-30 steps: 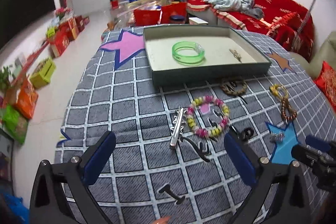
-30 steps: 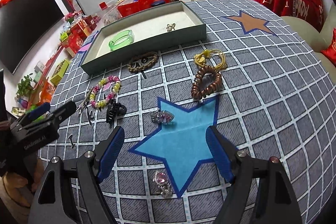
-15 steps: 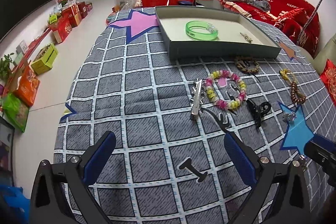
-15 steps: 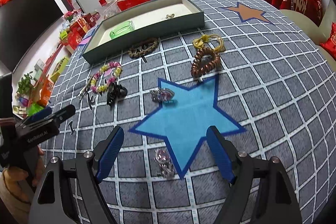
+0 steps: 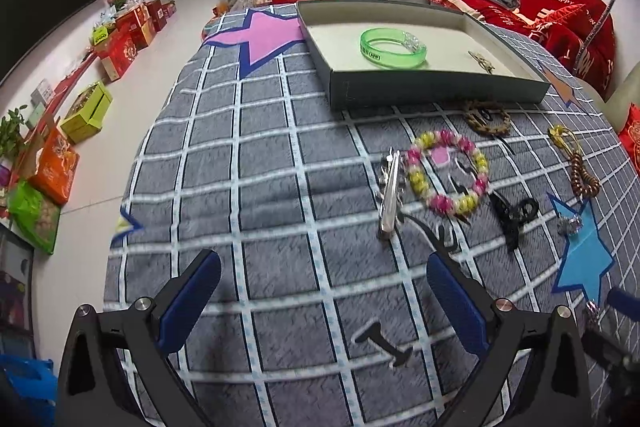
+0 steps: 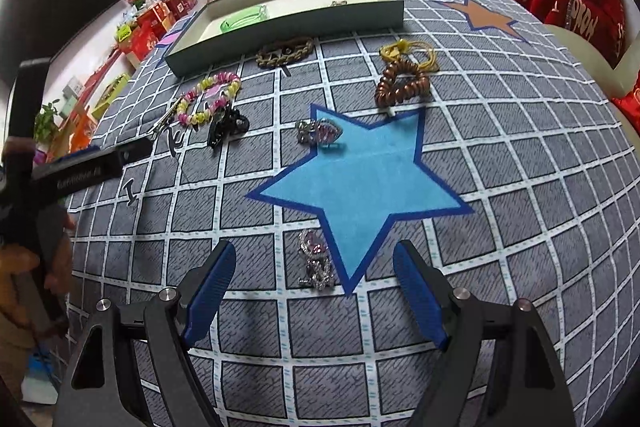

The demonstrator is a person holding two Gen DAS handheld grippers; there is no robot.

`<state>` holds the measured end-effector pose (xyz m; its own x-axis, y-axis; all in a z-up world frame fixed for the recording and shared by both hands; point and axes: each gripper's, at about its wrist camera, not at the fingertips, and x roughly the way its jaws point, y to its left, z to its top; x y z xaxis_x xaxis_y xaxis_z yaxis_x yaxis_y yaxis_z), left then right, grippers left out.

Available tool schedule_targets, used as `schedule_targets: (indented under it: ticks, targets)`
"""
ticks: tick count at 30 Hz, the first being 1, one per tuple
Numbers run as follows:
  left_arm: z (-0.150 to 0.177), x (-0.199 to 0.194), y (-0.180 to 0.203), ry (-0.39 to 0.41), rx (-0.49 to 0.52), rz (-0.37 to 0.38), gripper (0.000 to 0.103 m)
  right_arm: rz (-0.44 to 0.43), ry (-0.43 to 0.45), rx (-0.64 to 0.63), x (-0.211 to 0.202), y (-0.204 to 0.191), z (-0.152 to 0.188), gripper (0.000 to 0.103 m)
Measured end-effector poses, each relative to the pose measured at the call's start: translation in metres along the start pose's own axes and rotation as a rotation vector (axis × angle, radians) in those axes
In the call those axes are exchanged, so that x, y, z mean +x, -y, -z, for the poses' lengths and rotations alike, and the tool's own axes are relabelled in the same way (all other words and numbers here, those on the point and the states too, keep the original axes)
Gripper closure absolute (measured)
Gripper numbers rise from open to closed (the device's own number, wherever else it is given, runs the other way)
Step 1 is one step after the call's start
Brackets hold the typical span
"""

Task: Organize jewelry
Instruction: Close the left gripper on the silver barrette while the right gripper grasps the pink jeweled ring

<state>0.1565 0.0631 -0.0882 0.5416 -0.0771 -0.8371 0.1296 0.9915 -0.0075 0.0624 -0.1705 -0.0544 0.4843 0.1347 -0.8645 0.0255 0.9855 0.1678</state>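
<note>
My right claw [image 6: 314, 287] hung spread wide over the grey checked cloth [image 6: 520, 155], nothing between its blue pads. A small sparkling pink-stoned clip [image 6: 314, 261] lay just ahead of it, in line with the gap between the fingers and touching the lower edge of the blue star patch [image 6: 360, 187]. Farther ahead sat a second jewelled clip [image 6: 320, 133] on the star's upper left point, and beyond that to the right a brown coil hair tie [image 6: 402, 87].

My left claw [image 5: 324, 291] was spread just as wide and empty above bare cloth. Ahead and to its right lay a silver hair clip [image 5: 390, 197], touching a pink and yellow bead bracelet [image 5: 448, 177], with a black claw clip [image 5: 514, 215] beside that. Well ahead stood the tray [image 5: 436, 89], holding a green bangle [image 5: 392, 47].
</note>
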Motion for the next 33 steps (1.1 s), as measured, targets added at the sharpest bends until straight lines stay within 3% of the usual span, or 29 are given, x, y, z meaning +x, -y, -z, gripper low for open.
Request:
schedule_targets:
  ticks: [6,13,16,22,24,28,30,33]
  targets:
    - [-0.027,-0.002,0.01,0.016,0.051,0.01,0.0,0.02,-0.008,-0.008,0.001,-0.002,0.0,0.02]
    - [-0.036,0.006,0.021,-0.007,0.107,-0.001,0.0,0.013,-0.019,-0.034,0.002,-0.008,-0.002,0.02]
    - [-0.037,0.006,0.022,-0.013,0.111,0.014,0.007,0.016,-0.024,-0.051,0.005,-0.012,-0.002,0.02]
    - [-0.039,0.004,0.03,-0.008,0.14,0.02,0.015,0.043,-0.032,-0.091,0.007,-0.019,-0.001,0.047]
    - [-0.039,0.002,0.032,-0.006,0.146,0.032,0.024,0.048,-0.036,-0.099,0.007,-0.021,-0.001,0.049]
    - [-0.04,0.0,0.038,-0.005,0.162,0.042,0.03,0.064,-0.04,-0.115,0.006,-0.023,0.001,0.054]
    - [-0.04,-0.001,0.04,-0.002,0.162,0.069,0.049,0.075,-0.043,-0.128,0.006,-0.024,0.002,0.057]
    - [-0.04,-0.003,0.041,-0.006,0.155,0.095,0.07,0.088,-0.042,-0.135,0.005,-0.025,0.002,0.071]
